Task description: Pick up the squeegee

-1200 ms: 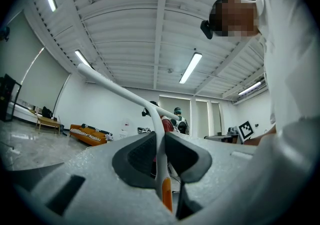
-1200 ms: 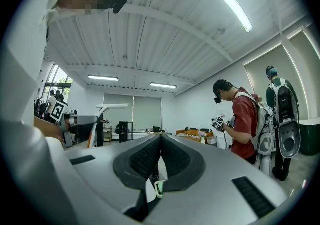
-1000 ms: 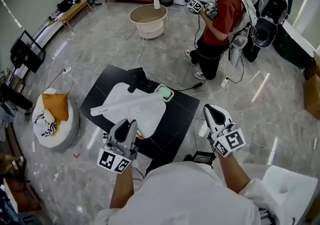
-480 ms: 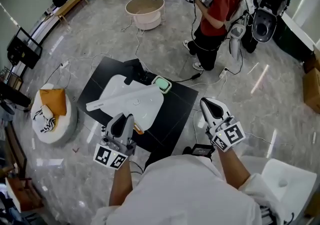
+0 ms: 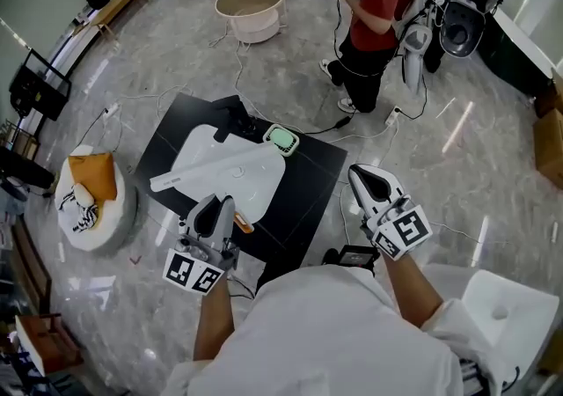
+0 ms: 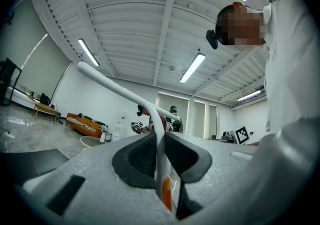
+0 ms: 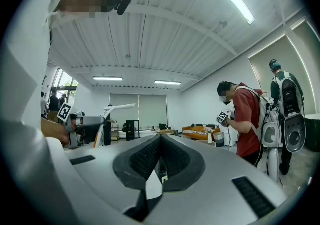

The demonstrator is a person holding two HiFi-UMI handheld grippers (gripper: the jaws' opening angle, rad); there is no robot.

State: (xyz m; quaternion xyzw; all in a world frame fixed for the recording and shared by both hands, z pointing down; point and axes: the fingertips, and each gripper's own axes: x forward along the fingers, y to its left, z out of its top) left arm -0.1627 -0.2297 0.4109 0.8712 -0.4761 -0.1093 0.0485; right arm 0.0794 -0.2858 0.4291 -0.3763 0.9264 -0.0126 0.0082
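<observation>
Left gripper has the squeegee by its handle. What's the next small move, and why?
Probably keep the left gripper shut and raise it a little. Its jaws clamp the squeegee by the handle, and the head view shows the blade over the white board; whether it is clear I cannot tell. The right gripper is shut and empty.

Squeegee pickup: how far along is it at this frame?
Done: the left gripper has its fingers closed on the white handle of the squeegee. The long blade bar shows against the ceiling in the left gripper view, so it looks lifted.
In hand: the squeegee is held up. The right gripper is shut and empty.
Left: nothing visible, the pickup looks complete.
</observation>
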